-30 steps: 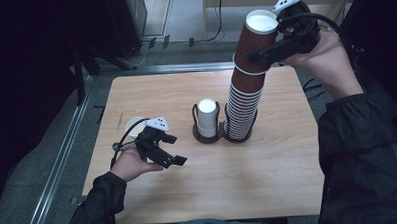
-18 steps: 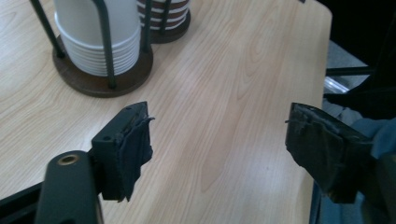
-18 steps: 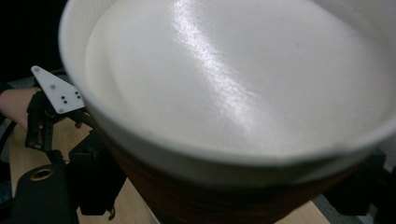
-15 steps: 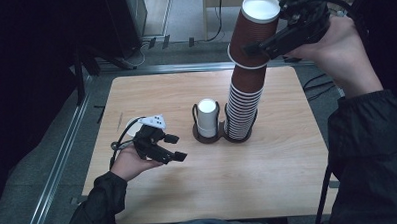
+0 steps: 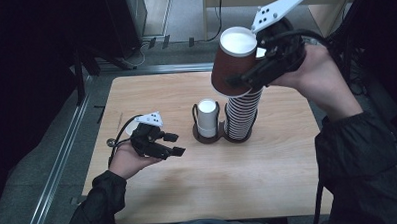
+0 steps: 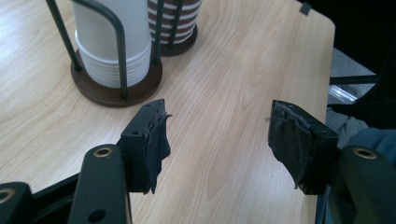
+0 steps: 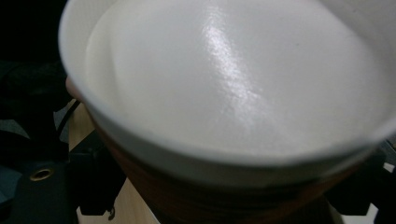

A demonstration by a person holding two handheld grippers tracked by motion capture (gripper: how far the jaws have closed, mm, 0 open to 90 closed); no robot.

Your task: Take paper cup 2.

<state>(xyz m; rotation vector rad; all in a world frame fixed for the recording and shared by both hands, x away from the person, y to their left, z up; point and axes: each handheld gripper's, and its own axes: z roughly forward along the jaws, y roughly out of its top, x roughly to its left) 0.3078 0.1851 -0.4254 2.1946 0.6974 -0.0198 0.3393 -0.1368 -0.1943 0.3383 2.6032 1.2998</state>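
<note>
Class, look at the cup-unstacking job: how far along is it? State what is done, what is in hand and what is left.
Done: one brown cup looks lifted off the brown stack. In hand: the right gripper is shut on it, tilted, above the table. The left gripper, whose jaws have just been closing on nothing, sits near the white cups. Left: probably placing this cup; many are still stacked.

Light wood bench (image 5: 269, 189), grey floor (image 5: 33, 168), metal rail (image 5: 63, 161) left, dark room, cables (image 5: 134, 56) behind.
</note>
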